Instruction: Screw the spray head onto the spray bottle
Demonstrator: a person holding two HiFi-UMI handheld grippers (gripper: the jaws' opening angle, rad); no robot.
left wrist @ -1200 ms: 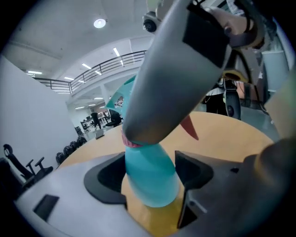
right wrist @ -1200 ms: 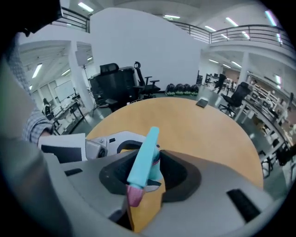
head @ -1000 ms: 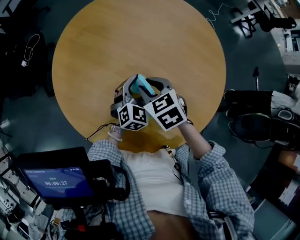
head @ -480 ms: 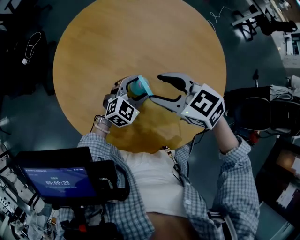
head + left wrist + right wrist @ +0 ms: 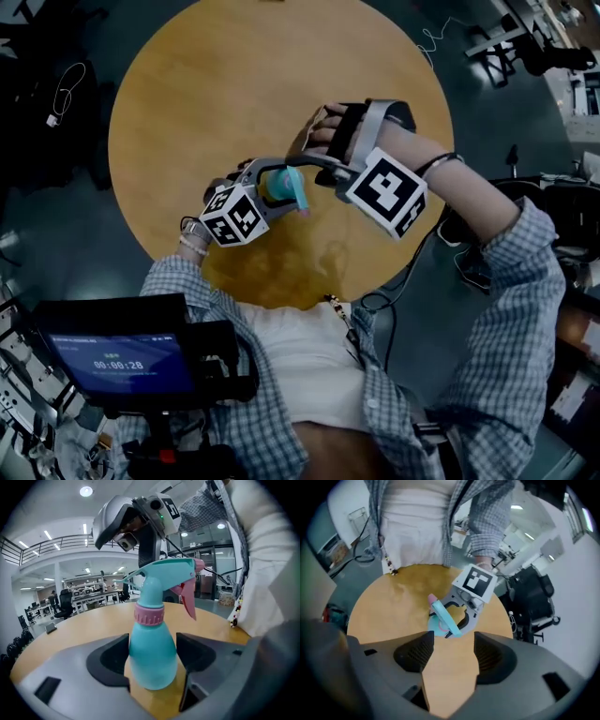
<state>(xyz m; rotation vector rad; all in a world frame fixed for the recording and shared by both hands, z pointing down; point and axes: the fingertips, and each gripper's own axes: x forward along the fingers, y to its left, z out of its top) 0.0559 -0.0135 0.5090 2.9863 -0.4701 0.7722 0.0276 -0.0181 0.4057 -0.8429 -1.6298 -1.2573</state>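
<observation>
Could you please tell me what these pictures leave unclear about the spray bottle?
- Thread under the pink ribbed collar: left gripper view, covered by the collar, so tightness is unknown.
- Base of the teal plastic spray bottle: head view, hidden under its teal spray head and the left gripper.
- Contents: every view, opaque wall.

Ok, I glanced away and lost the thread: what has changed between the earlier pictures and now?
The right gripper has just opened its jaws. It came off the spray head, pulled away to the right, then swung round to the far side of the table, empty, facing the spray bottle. The left gripper shifted slightly left. Unchanged: it grips the spray bottle, spray head on top.
</observation>
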